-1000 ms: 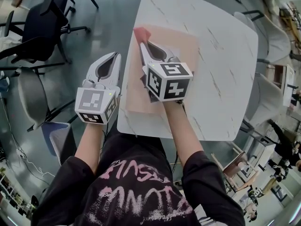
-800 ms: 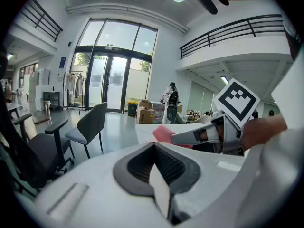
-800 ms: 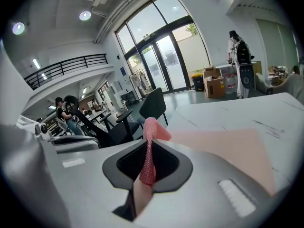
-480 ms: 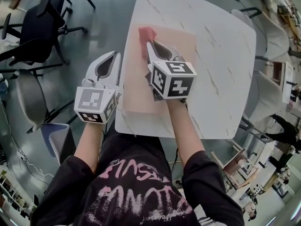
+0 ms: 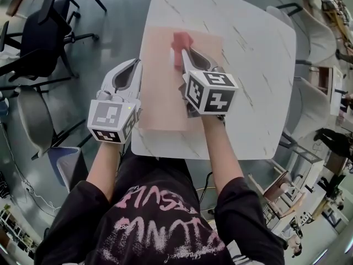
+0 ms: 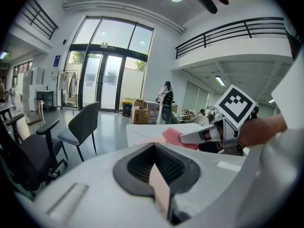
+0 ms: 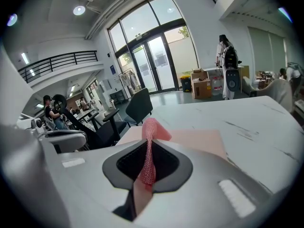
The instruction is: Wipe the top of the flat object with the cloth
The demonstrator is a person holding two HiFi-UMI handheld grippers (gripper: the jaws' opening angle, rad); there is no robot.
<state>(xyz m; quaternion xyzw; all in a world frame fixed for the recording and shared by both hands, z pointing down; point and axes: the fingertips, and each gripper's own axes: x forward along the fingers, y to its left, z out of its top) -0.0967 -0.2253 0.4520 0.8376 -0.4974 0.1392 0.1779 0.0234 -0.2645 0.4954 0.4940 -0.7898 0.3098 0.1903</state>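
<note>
**Onlooker A:** Surface: a white marbled table (image 5: pixel 259 65) in an open hall, with chairs (image 5: pixel 38 43) out beyond the left tool. Where is the thing being wiped?

**Onlooker B:** The flat pink board (image 5: pixel 160 93) lies on the table directly under the right gripper (image 5: pixel 186 53). Most of its bare face is on that tool's inner side, towards the left gripper (image 5: pixel 134 65).

**A:** And the cloth?

**B:** The red cloth (image 5: pixel 180 41) is pinched between the right jaws. A fold sticks out past the tips and rests on the far part of the board. The tool is held low and nearly flat, presumably so that the cloth drags on the surface and the jaws do not.

**A:** The left tool?

**B:** Its jaws are pressed together on nothing. It hangs just beside the board's edge, off the side of the table, and I can't see it touching anything. My reading is that it is parked clear of the wiping path. The board seems to lie steady without bracing, but that is a guess.
</note>
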